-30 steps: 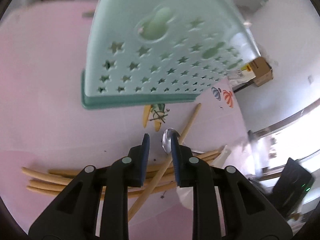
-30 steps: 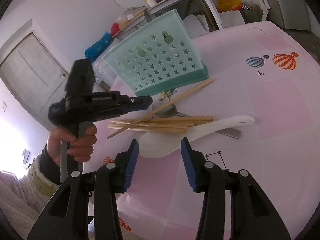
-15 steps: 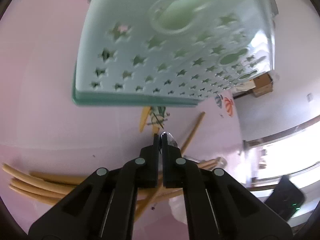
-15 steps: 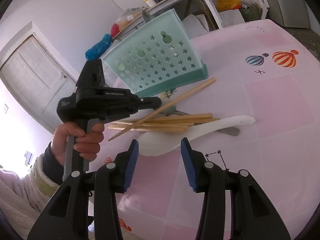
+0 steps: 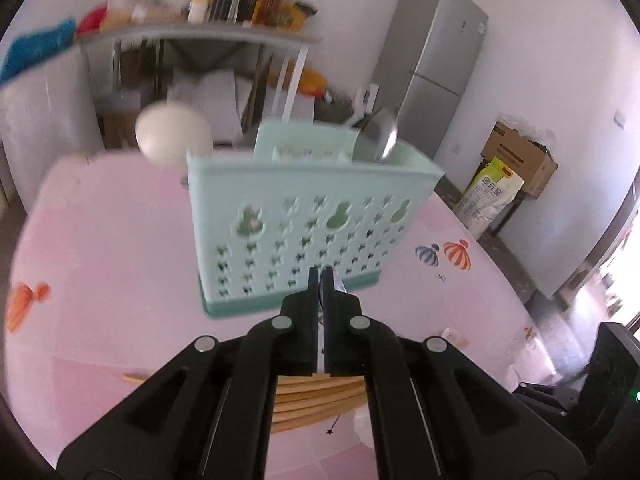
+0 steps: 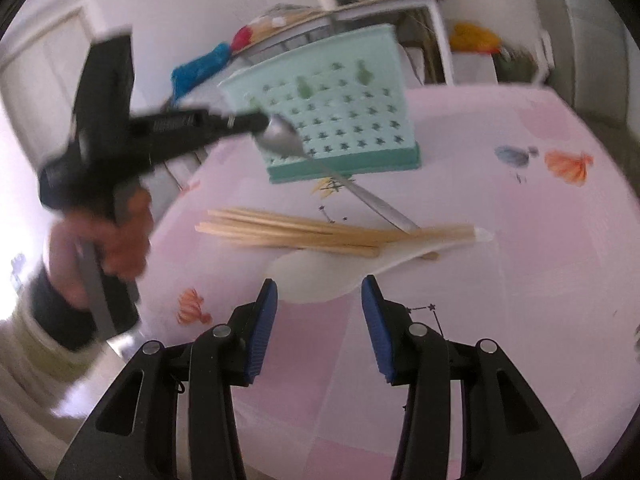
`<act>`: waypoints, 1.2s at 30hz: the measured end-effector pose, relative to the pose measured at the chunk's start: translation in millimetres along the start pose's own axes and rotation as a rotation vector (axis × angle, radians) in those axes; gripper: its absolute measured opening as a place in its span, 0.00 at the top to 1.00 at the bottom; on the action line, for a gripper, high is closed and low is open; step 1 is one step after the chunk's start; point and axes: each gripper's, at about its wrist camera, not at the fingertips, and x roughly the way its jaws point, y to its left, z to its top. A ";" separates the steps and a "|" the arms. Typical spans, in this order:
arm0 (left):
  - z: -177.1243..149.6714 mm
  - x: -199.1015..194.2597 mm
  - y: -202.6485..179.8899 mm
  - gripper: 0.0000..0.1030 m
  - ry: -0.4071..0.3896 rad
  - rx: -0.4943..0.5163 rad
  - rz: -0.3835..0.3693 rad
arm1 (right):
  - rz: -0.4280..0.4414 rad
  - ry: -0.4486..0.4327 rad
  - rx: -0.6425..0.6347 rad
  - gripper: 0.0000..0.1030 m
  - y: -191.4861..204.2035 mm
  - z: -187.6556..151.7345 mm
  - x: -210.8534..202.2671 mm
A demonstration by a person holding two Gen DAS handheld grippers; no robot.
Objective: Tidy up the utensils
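Observation:
My left gripper (image 5: pixel 321 280) is shut on the bowl of a metal spoon (image 6: pixel 282 142), lifted off the table with its handle slanting down to the chopsticks. The left gripper also shows in the right wrist view (image 6: pixel 256 122). A mint green utensil caddy (image 5: pixel 304 216) with star holes stands behind, holding a metal spoon (image 5: pixel 378 136) and a white spoon (image 5: pixel 172 136). Several wooden chopsticks (image 6: pixel 312 232) lie over a white rice paddle (image 6: pixel 320 272) on the pink table. My right gripper (image 6: pixel 318 300) is open and empty just in front of the paddle.
The pink tablecloth (image 6: pixel 520 280) has balloon prints (image 6: pixel 568 164). Behind the table stand a shelf with bottles (image 5: pixel 224 8), a fridge (image 5: pixel 432 68) and a cardboard box (image 5: pixel 520 156). The table's edge runs along the right side in the left wrist view.
My left gripper shut on the metal spoon's bowl and lifted it, tilting up towards the caddy. My right gripper stayed open over the paddle.

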 end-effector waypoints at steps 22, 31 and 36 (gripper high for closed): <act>15.4 -53.7 -21.1 1.00 -0.174 0.097 0.069 | -0.457 0.088 -0.813 0.87 91.8 -28.2 54.4; 22.1 -71.2 -19.9 1.00 -0.230 0.105 0.085 | -0.383 0.058 -0.784 0.93 98.7 -18.5 38.1; 24.1 -71.9 -18.3 1.00 -0.235 0.099 0.102 | -0.306 -0.021 -0.608 0.94 83.4 11.7 9.4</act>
